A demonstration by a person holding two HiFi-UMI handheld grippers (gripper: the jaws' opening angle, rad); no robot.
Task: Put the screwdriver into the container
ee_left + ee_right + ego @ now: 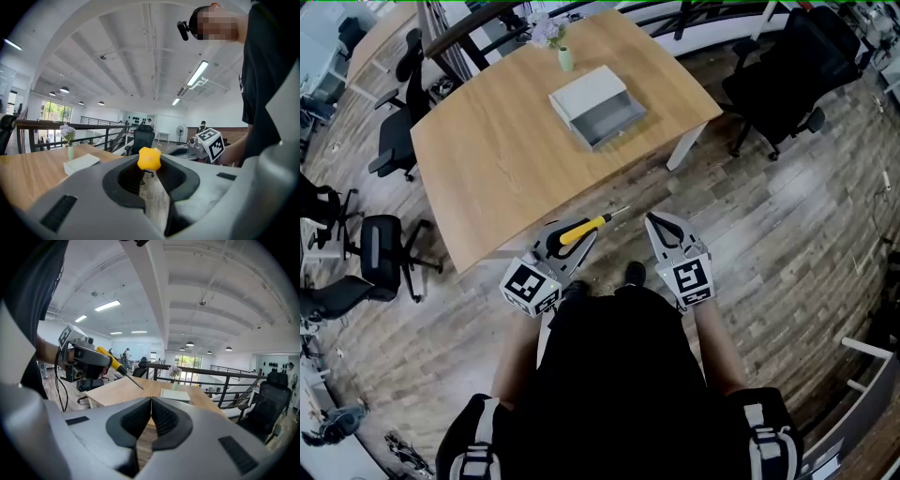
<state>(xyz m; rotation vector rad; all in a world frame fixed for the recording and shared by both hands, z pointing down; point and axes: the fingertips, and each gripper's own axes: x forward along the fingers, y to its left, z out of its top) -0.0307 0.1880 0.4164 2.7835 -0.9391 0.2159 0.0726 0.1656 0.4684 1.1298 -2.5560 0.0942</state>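
**Head view:** The left tongs are clamped on the yellow handle of the screwdriver, which is held over the floor just off the near edge of the surface. Its long axis runs diagonally, with the thin metal shaft pointing up and to the right, away from the person. The container, an open grey box, sits well apart on the far side of the surface. The right tongs hover alongside, carrying nothing.

**Left gripper view:** Only the rounded butt of the handle shows, pinched between the pads, so the tool points almost straight away from the camera. It looks light and rigid. The chunky plastic handle is probably the surest place to hold it, as the slim steel shaft would likely slip or swivel.

**Right gripper view:** The right tongs are pressed together with nothing between them. Beyond them, the shaft slants down towards the surface.
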